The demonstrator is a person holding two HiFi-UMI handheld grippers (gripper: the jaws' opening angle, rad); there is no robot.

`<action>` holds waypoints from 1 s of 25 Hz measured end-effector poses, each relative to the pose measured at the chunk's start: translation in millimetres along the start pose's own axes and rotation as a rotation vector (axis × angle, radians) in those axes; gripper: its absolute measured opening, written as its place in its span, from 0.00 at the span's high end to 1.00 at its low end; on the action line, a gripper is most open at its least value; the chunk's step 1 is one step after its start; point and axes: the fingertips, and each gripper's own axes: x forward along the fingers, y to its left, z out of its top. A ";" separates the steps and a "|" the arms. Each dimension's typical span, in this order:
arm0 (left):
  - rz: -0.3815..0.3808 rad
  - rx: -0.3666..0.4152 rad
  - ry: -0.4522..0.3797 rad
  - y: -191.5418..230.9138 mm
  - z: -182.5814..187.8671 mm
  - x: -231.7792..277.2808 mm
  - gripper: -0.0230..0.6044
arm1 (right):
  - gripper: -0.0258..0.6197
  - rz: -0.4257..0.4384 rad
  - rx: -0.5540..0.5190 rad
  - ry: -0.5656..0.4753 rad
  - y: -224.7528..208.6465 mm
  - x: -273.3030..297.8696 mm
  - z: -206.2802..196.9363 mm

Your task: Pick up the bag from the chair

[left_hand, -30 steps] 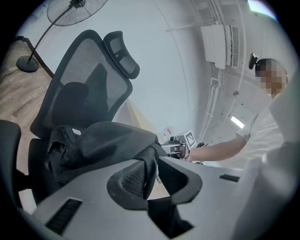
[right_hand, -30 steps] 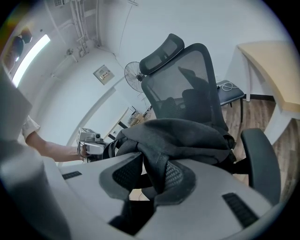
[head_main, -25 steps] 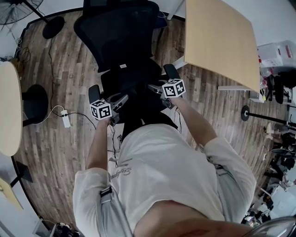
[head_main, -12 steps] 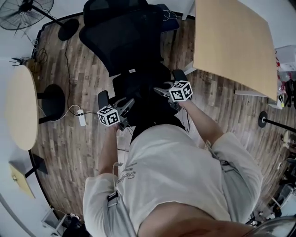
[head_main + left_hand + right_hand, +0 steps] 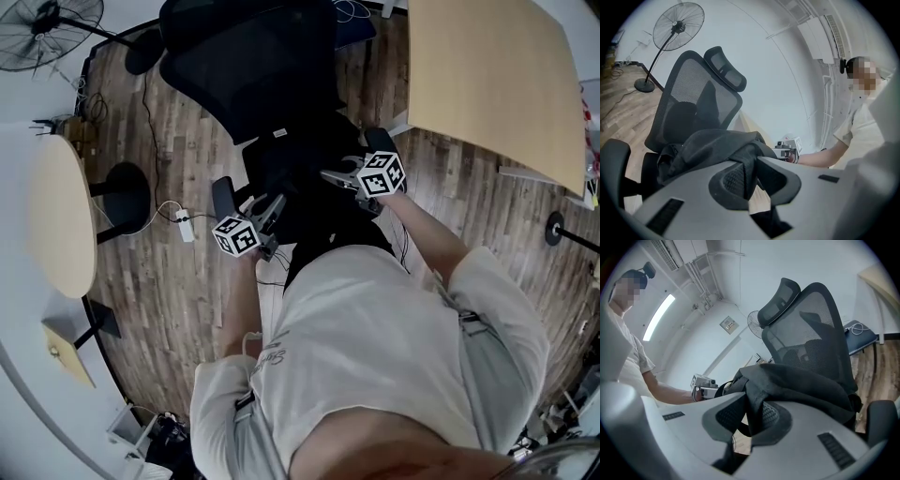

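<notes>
A black bag (image 5: 302, 202) hangs in front of the black mesh office chair (image 5: 253, 66), between my two grippers. My left gripper (image 5: 274, 210) is shut on a fold of the bag's fabric (image 5: 746, 174). From the other side, my right gripper (image 5: 330, 176) is shut on another fold of it (image 5: 753, 414). In the left gripper view the bag (image 5: 710, 145) bunches up in front of the chair's back (image 5: 689, 105), with the right gripper (image 5: 787, 149) beyond it. The right gripper view shows the bag (image 5: 801, 385) and the left gripper (image 5: 705, 383). The bag's underside is hidden.
A light wooden table (image 5: 487, 84) stands at the right, close to the chair. A round table edge (image 5: 61, 216) is at the left, with a floor fan (image 5: 52, 19), a power strip and cables (image 5: 183, 225) on the wooden floor. The person's body fills the lower view.
The head camera has shifted, so everything sits further right in the picture. Both grippers stay shut on the bag and have hardly moved relative to the chair.
</notes>
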 end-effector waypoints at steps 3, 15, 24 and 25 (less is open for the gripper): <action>-0.011 0.017 -0.001 2.1 2.1 -0.9 0.87 | 0.91 -0.032 -0.019 0.007 -1.0 2.3 2.7; -0.094 0.111 0.004 -20.1 16.3 -18.3 0.88 | 0.91 -0.131 -0.101 0.016 19.9 -3.2 21.2; -0.107 0.172 -0.056 -26.9 63.2 -27.2 0.88 | 0.91 -0.144 -0.219 -0.005 25.3 10.1 72.9; -0.112 0.179 -0.061 -28.0 68.5 -26.6 0.88 | 0.91 -0.147 -0.224 -0.012 25.3 10.0 77.9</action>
